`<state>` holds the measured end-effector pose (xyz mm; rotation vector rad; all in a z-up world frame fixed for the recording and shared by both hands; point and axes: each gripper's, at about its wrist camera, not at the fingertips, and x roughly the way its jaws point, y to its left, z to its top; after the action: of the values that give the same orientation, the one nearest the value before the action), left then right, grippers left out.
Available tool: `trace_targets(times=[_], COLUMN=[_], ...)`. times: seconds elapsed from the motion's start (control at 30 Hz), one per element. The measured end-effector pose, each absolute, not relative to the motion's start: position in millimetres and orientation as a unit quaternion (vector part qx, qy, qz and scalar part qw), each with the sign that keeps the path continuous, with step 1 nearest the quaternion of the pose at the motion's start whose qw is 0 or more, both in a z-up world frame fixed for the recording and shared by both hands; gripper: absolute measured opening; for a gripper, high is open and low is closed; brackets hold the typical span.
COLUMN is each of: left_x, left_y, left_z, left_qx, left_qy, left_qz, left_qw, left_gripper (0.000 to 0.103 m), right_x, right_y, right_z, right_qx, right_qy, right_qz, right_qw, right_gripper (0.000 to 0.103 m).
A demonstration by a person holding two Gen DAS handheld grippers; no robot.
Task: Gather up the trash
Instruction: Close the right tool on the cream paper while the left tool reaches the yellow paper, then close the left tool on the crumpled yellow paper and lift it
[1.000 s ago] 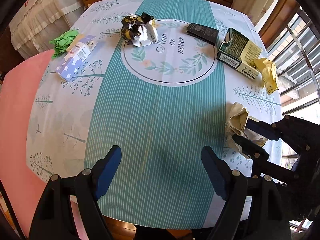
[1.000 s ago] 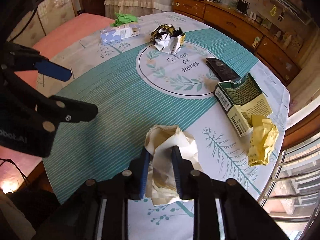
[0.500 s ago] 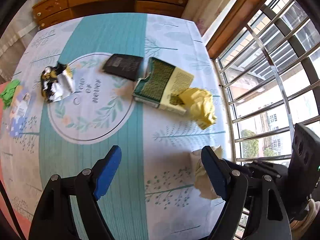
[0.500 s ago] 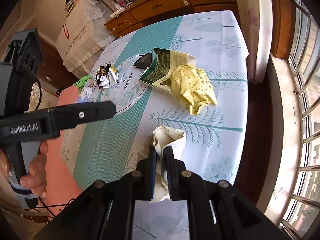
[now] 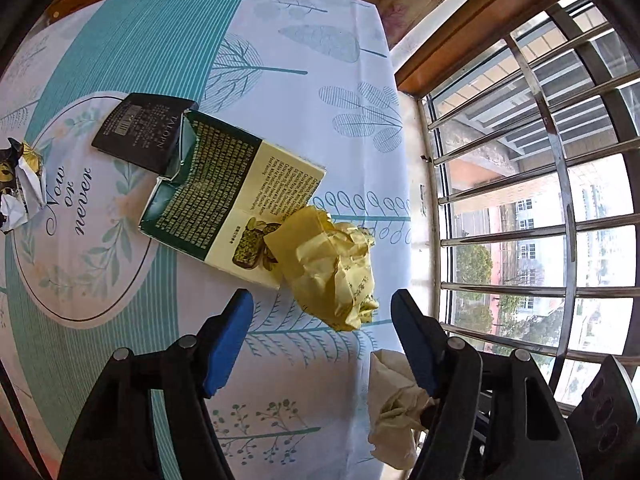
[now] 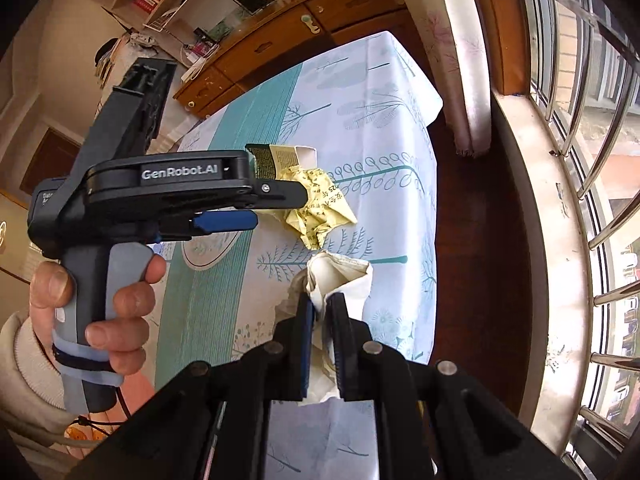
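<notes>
A crumpled yellow paper (image 5: 332,268) lies on the tablecloth against a torn green-and-cream carton (image 5: 224,196). My left gripper (image 5: 324,336) hovers just over it with its jaws closing. The paper's lower tip sits between the blue pads (image 5: 236,340), which do not touch it. My right gripper (image 6: 320,312) is shut on a crumpled cream paper (image 6: 340,276) near the table's window-side edge; the same cream paper (image 5: 392,400) shows at the bottom of the left wrist view. From the right wrist view the left gripper (image 6: 280,210) is side-on above the yellow paper (image 6: 320,212).
A black packet (image 5: 140,132) lies beside the carton and a black, white and gold wrapper (image 5: 20,188) lies at the far left. The table edge (image 5: 404,184) drops off toward a barred window (image 5: 540,200). A wooden cabinet (image 6: 280,36) stands behind. A hand (image 6: 120,300) holds the left gripper's handle.
The left gripper swung right across the table to the yellow paper and its jaws narrowed. The right gripper pinched tighter on the cream paper and rolled with it toward the window.
</notes>
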<state>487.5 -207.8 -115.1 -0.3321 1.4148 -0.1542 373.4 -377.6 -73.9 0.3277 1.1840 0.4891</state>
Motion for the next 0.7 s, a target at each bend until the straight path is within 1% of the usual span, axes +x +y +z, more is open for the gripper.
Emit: trace_targets(times=[0.2, 0.23, 0.27, 0.3, 0.33, 0.43, 0.7], left_x=[506.1, 507.8, 508.8, 509.6, 508.8, 501.3, 449.8], left_y=[-225.8, -229.0, -232.0, -236.1, -237.6, -233.7, -182.1], left_z=[-129.9, -132.0, -133.4, -132.8, -132.0, -127.2, -98.7], left_qx=[-0.129, -0.120, -0.111, -0.100, -0.092, -0.100, -0.124], left_qy=[0.674, 0.678, 0.679, 0.677, 0.674, 0.668, 0.636], left_qz=[-0.013, -0.005, 0.001, 0.008, 0.005, -0.009, -0.045], left_qw=[0.727, 0.725, 0.725, 0.729, 0.733, 0.738, 0.760], left_gripper=[0.069, 0.066, 0.061, 0.047, 0.036, 0.033, 0.032], right_x=[372.5, 372.9, 372.8, 372.3, 371.8, 370.6, 364.6], right_y=[-376.0, -375.3, -374.8, -373.8, -372.9, -367.1, -337.0], right_z=[-77.9, -79.3, -79.8, -80.0, -79.9, -79.9, -72.6], right_qx=[0.150, 0.151, 0.152, 0.152, 0.151, 0.147, 0.128], right_qy=[0.553, 0.554, 0.555, 0.555, 0.555, 0.556, 0.554], right_qz=[0.233, 0.234, 0.236, 0.238, 0.241, 0.251, 0.284], right_qw=[0.786, 0.785, 0.783, 0.782, 0.782, 0.779, 0.772], right_gripper=[0.009, 0.009, 0.009, 0.009, 0.009, 0.009, 0.009])
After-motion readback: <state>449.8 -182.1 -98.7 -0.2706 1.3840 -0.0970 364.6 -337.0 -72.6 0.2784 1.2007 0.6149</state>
